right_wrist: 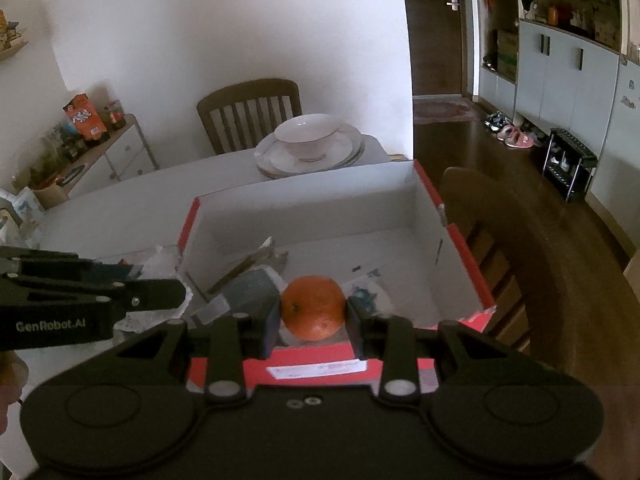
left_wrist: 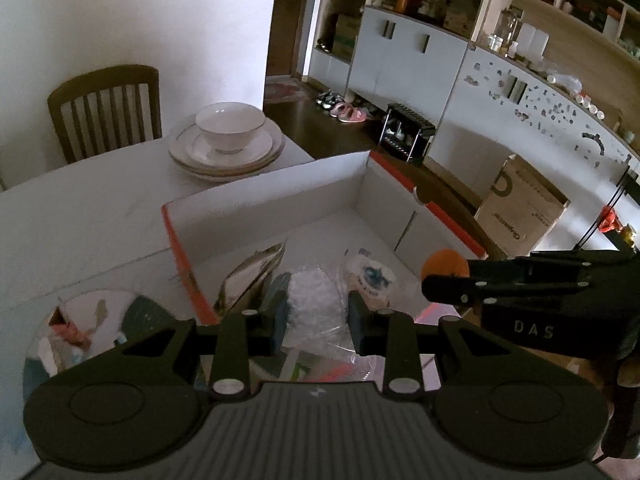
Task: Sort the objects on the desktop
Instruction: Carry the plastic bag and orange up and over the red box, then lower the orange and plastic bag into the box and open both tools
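We see white surface (right_wrist: 132, 196), on it big red-edged box (right_wrist: 460, 248) with white inside. Stacked plates and bowl (right_wrist: 308, 136) sit behind box. Our right gripper (right_wrist: 312, 312) over near box wall: fingers (right_wrist: 272, 320) part closed, pressed on both sides of orange (right_wrist: 312, 306), fruit squarely between pads. Our left gripper (left_wrist: 316, 312) over left end of box: fingers (left_wrist: 280, 304) narrowly parted, pinching clear plastic bag (left_wrist: 316, 300), crumpled between pads.
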Tool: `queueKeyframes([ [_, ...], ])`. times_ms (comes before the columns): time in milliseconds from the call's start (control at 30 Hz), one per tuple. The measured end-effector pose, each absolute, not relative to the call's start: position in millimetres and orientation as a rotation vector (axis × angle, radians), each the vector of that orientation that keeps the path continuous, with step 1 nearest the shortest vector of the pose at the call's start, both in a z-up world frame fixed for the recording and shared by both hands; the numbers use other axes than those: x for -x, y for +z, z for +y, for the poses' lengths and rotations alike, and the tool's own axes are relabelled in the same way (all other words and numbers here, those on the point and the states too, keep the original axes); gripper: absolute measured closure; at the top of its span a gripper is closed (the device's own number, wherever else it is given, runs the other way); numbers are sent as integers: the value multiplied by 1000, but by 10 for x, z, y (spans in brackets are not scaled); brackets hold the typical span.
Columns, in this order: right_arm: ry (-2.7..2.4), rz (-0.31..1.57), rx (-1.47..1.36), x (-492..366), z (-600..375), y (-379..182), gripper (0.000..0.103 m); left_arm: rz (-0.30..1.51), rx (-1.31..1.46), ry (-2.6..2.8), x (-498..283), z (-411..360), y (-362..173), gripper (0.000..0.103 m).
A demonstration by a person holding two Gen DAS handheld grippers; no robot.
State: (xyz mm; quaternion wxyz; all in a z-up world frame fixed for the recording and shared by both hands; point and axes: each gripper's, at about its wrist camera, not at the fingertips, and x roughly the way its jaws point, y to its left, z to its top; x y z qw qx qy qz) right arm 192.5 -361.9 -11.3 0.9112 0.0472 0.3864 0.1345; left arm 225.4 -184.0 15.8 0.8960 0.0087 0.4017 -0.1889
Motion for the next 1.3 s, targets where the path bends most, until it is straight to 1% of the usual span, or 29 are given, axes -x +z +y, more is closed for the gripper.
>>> queueKeyframes([
  [433,283,815,-59,-2391,-3779,-195,69,851,-73,-387,-2838,-2109,121,73],
  [833,320,877,-14,-2905,-3736,-389,69,951,-112,-384,-3543,-2267,-225,73],
  [1300,328,957,102,-3395,-3579,-719,69,1015,-203,-421,-3969,-2437,-578,73],
])
